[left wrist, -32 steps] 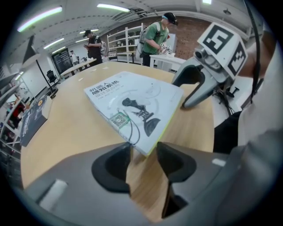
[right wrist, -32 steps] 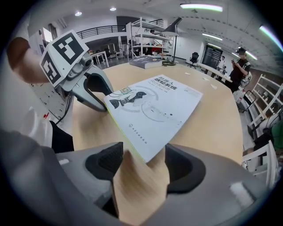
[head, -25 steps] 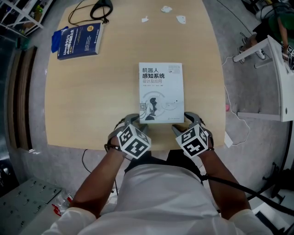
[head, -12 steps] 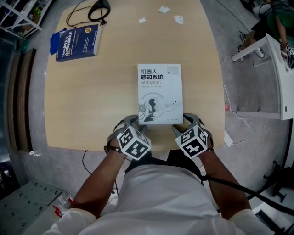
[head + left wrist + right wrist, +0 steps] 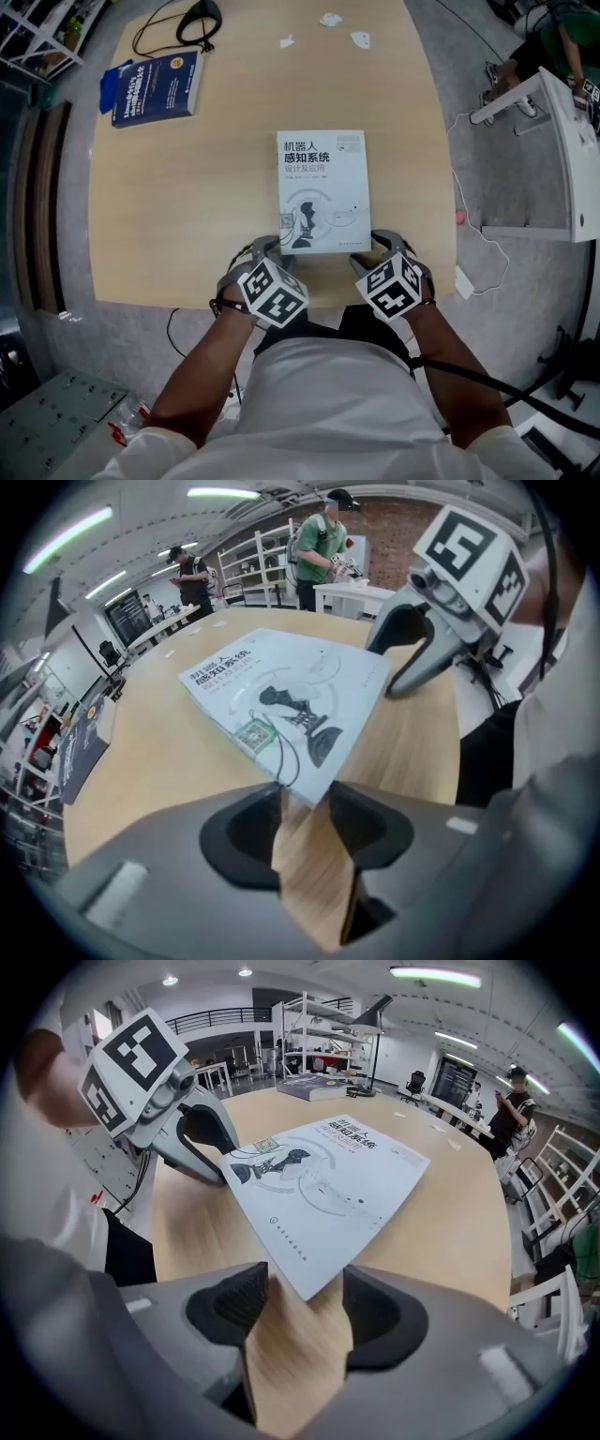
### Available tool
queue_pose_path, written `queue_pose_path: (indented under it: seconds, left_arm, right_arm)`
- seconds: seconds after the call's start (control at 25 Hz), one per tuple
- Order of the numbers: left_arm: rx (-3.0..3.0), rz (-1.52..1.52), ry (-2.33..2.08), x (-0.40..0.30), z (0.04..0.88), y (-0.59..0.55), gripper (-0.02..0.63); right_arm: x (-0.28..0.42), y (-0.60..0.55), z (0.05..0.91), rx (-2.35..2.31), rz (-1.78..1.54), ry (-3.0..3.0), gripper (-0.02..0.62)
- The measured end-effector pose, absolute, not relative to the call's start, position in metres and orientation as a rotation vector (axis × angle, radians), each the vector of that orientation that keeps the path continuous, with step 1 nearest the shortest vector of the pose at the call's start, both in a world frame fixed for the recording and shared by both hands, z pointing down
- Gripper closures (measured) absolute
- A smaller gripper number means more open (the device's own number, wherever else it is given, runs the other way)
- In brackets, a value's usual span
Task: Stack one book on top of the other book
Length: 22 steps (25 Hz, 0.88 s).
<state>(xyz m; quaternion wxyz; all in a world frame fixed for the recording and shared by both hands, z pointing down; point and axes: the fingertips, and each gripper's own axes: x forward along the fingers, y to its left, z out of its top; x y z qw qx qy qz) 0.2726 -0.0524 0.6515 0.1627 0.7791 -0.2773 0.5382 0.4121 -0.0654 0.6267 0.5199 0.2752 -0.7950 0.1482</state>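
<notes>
- The left gripper (image 5: 270,249) sits at the near left corner of the white book (image 5: 323,192). Its fingers (image 5: 239,832) are apart and have just been closing in. The book's corner pokes into the gap between them, but they do not squeeze it.
- The right gripper (image 5: 380,246) sits at the near right corner. Its fingers (image 5: 230,1312) stand a bit wider and have just been closing too. That corner is in the gap, not pinched.
- The white book lies flat, cover up, in the middle of the table (image 5: 187,206), close to the front edge.
- I think the step in hand is getting hold of the white book. Next, both pairs of fingers need to shut on the corners. Then the book must go up level, so it does not flop or slip.
- The blue book (image 5: 155,86) lies at the far left corner of the table, well apart from the white one. That looks like the place to carry the white book to.
- The head view shows both books at once. The gripper views show the gap beside each corner, which is too small to see from above. They also show people (image 5: 323,536) and shelves (image 5: 309,1026) far back in the room.
</notes>
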Motion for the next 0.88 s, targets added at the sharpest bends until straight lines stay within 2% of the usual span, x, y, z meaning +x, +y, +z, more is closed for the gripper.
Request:
queue_pose_path:
  seconds: [0.88]
  left_arm:
    - [2.201,1.508,-0.772,0.274,0.654,-0.052,0.433]
  right_arm:
    - [0.412,-0.07,0.638,0.664,0.469,-1.904,0.364]
